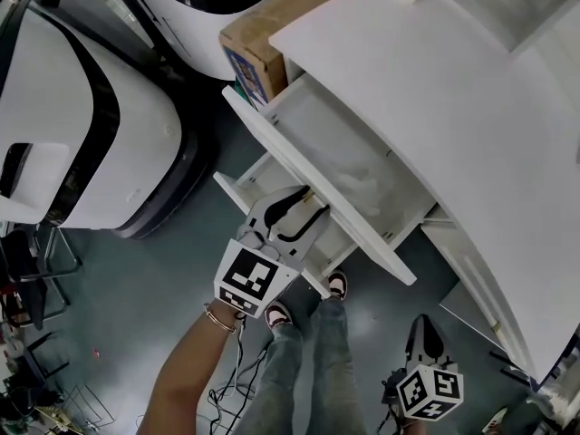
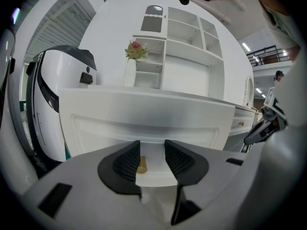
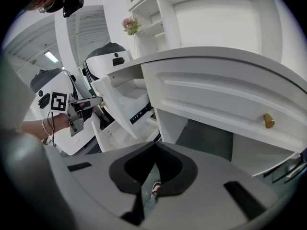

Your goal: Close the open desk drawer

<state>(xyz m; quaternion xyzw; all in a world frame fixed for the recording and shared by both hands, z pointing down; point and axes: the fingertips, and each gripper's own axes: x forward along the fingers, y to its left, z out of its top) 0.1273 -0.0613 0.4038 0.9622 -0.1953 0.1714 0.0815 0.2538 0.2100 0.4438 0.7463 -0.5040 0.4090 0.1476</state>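
The white desk [image 1: 453, 107] has its upper drawer [image 1: 337, 157] pulled far out, with its long front panel [image 2: 144, 119] facing me. A smaller lower drawer [image 1: 256, 178] also stands out beneath it. My left gripper [image 1: 294, 208] is at the lower drawer's front, just under the upper panel's edge. In the left gripper view its jaws [image 2: 152, 145] stand open with a small brass knob [image 2: 142, 164] between them, close to the left pad and not pinched. My right gripper [image 1: 424, 326] hangs lower right, away from the drawers, its jaws [image 3: 154, 145] shut on nothing.
A big white and black machine housing [image 1: 82, 143] stands left of the drawers. A cardboard box [image 1: 258, 39] sits against the desk's far end. The person's legs and shoes [image 1: 308, 352] are below the drawers. Another drawer with a brass knob [image 3: 269, 120] is closed.
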